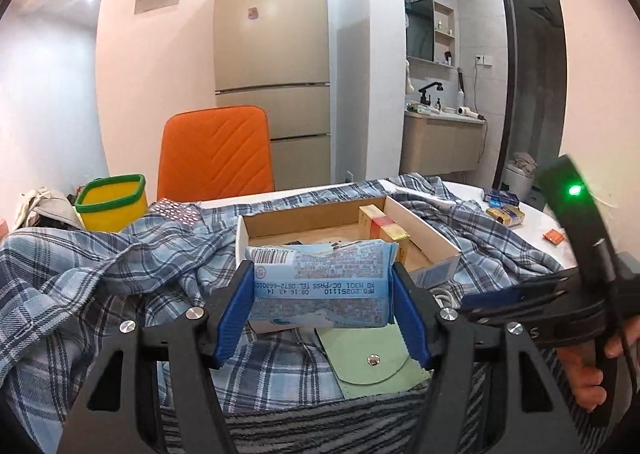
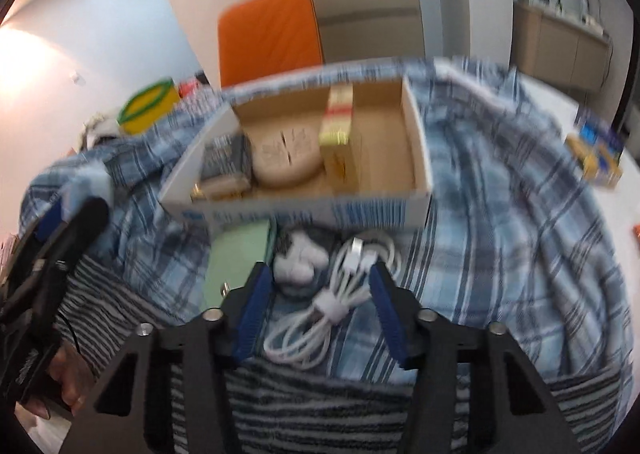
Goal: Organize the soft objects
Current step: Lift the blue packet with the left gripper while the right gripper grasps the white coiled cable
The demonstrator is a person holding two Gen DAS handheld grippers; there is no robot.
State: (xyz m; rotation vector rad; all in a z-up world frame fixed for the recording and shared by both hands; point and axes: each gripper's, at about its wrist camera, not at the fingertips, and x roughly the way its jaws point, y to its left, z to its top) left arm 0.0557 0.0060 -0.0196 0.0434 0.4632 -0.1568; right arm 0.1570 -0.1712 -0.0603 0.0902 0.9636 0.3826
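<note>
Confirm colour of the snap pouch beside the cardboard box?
Pale green snap pouch, best seen in the left wrist view.

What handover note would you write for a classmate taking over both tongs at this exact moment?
Left tongs: shut on the blue tissue pack, held up just short of the cardboard box.
Right tongs: open, empty, over the white cable.
Done: the box already holds several items.
Left: put the pack in the box; the green pouch, white cable and a white item beside it lie on the plaid cloth in front.
</note>
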